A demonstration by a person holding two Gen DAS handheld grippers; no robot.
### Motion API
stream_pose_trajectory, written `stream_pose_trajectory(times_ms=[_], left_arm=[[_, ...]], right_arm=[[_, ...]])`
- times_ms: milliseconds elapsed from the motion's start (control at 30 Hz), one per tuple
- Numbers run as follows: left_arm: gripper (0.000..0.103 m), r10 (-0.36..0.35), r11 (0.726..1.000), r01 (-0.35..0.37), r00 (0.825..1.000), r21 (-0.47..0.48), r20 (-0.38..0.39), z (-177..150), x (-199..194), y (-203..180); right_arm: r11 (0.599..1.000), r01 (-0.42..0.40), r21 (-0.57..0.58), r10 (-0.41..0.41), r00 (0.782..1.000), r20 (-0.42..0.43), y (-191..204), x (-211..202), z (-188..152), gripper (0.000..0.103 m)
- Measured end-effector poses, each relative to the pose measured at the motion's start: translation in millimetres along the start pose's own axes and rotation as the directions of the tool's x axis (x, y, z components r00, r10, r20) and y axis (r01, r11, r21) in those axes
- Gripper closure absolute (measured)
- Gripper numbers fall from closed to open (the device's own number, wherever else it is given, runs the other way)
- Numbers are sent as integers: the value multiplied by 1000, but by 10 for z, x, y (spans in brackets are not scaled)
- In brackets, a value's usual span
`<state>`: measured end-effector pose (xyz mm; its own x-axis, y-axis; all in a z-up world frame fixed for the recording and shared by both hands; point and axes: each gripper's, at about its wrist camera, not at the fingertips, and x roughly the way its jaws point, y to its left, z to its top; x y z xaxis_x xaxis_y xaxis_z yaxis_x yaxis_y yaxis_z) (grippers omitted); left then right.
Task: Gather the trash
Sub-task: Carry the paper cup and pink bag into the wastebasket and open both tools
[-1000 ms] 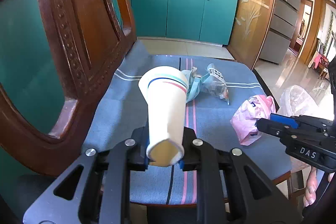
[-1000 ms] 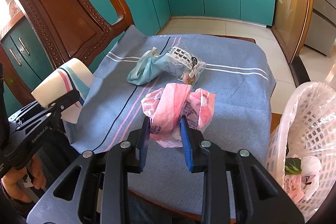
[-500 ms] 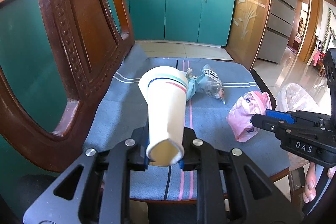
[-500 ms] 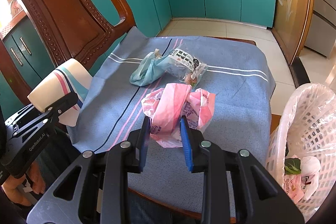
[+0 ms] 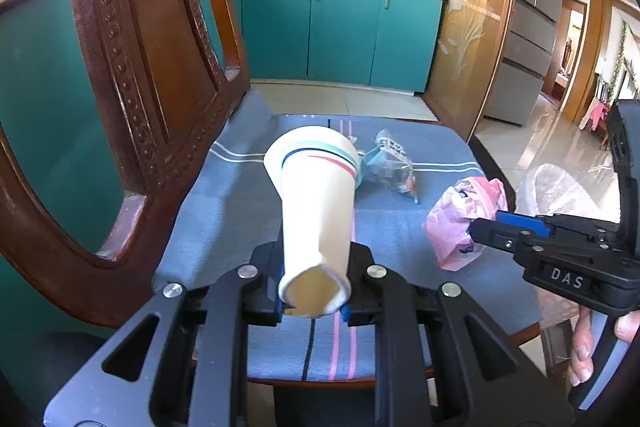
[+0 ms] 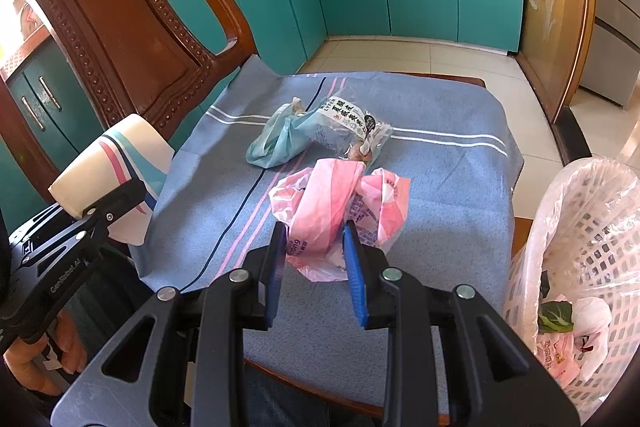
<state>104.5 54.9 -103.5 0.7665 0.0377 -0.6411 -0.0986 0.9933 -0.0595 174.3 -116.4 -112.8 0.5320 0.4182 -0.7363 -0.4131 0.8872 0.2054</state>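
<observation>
Two grippers are working over a blue striped cloth (image 6: 440, 187) spread on a wooden chair seat. The left gripper (image 5: 314, 303) is clamping the narrow base of a white paper cup with blue and pink stripes (image 5: 316, 211), which is pointing away, rim forward, clear of the cloth. The right gripper (image 6: 316, 267) is straddling a crumpled pink and white plastic bag (image 6: 340, 211) lying mid-cloth, its jaws apart on either side, apparently not yet pinching. That bag looks light, soft and slippery, so gathering a thick bunched fold seems safest. A teal and clear printed wrapper (image 6: 316, 127) is lying just beyond it. A white lattice basket lined with plastic (image 6: 580, 247) is standing to the right, already containing scraps.
</observation>
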Motion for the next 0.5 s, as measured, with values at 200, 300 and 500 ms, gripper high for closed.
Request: stream_pose_trajectory(times_ms=[200,300,500], left_arm=[[82,-73,996,73,997,-42,7,65,-68,63],[82,-100,994,101,995,-46,17,105,-99,53],[82,-153,988,153,988,-16,16,185,-117,-115]], right_arm=[[997,-55,47,54,998,35,-113,-137,90,74],[997,-48,62,44,997,64,-198,-237,141,74],[992,-2,125,-16,989,145,-560,-587,194,74]])
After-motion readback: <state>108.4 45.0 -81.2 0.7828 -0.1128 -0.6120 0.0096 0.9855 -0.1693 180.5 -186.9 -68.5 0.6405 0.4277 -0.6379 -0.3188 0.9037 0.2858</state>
